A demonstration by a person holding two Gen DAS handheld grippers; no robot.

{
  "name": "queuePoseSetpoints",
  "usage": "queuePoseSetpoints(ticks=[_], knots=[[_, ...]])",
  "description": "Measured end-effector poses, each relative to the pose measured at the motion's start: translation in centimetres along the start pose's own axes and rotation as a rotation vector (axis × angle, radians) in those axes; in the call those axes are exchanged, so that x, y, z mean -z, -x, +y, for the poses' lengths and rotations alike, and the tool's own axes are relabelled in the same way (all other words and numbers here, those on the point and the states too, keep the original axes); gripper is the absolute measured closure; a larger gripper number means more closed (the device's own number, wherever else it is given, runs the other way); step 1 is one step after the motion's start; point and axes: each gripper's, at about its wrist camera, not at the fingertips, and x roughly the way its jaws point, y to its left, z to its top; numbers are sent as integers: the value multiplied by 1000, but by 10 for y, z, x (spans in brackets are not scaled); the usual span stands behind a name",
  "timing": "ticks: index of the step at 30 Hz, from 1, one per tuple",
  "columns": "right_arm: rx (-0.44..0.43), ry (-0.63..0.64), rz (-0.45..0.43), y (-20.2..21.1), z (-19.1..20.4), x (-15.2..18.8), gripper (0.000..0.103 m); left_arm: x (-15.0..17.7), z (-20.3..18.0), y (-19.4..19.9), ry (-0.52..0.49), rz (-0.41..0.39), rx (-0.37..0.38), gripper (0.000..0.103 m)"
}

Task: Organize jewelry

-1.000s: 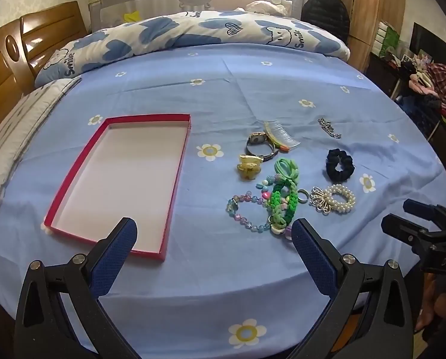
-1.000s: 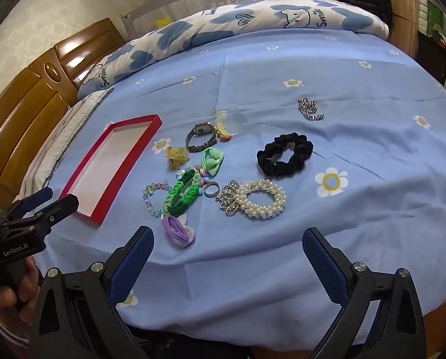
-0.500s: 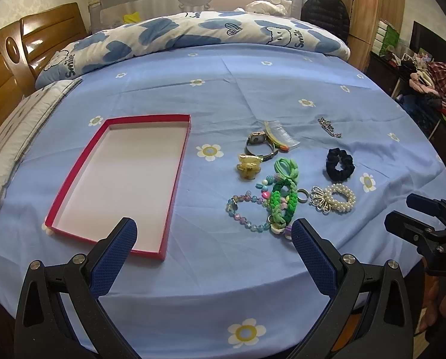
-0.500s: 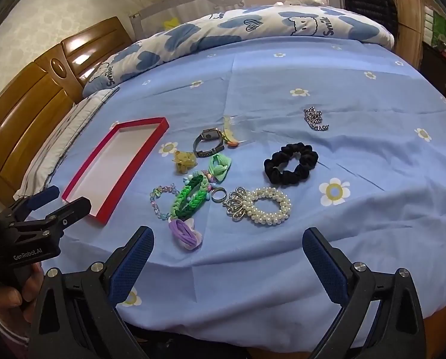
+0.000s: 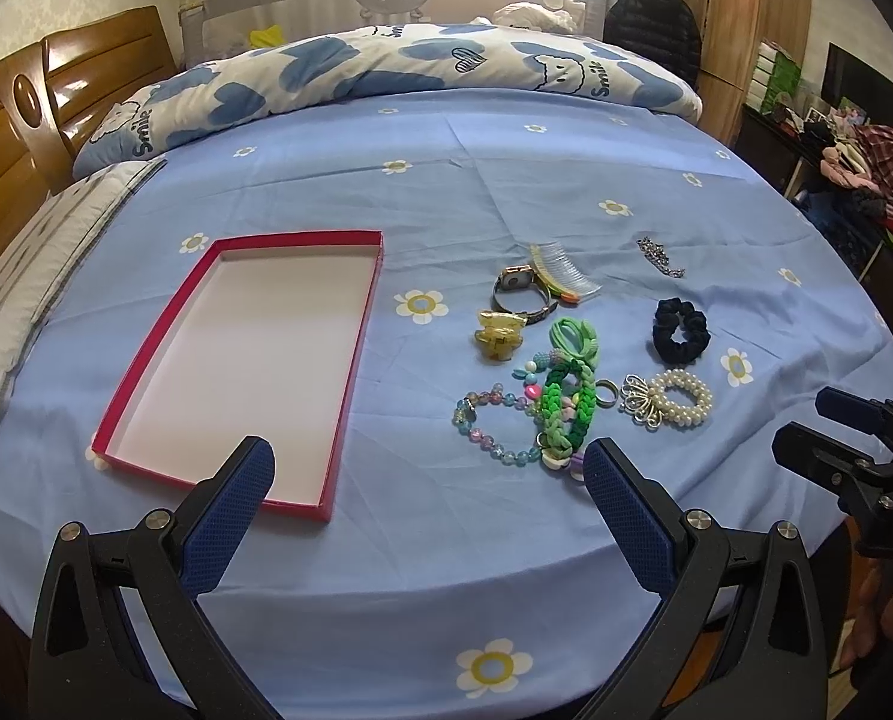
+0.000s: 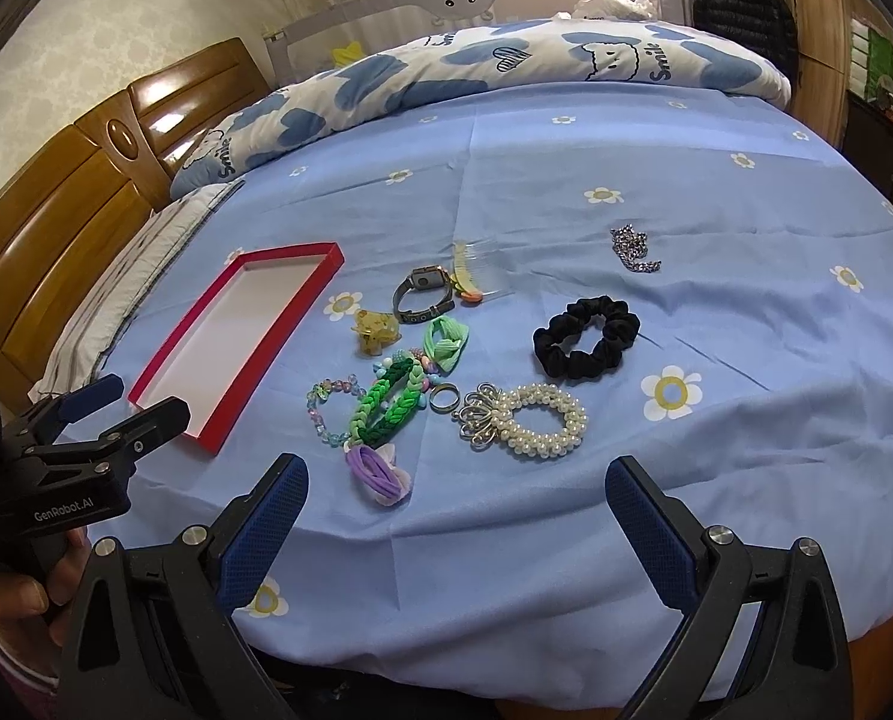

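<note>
Task not started, by look of it. Red tray (image 5: 359, 324) on bed (image 5: 506, 192) holds nothing. Jewelry pile (image 5: 566, 384) lies loose on sheet right of tray. Left hand-held gripper (image 5: 428, 480) and right hand-held gripper (image 6: 455, 495) both wide open, gripping nothing, near bed edge.

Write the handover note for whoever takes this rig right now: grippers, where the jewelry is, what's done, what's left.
Left gripper: open, holding nothing, above the near bed edge.
Right gripper: open, holding nothing, facing the jewelry.
Red tray: on the blue sheet, to the left of the pile, nothing in it.
Still on the sheet: pearl bracelet, black scrunchie, watch, green braided bracelet, purple hair tie, silver chain, plus smaller pieces.
Done: nothing placed.
Left: presumably move every piece into the tray.
</note>
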Motion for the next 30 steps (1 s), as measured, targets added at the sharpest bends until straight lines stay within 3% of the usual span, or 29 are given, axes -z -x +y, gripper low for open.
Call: queuePoseSetpoints(ticks=[30], knots=[[-1,10,-1,-1,2,1,3,-3,0,-7,8,14,4,0]])
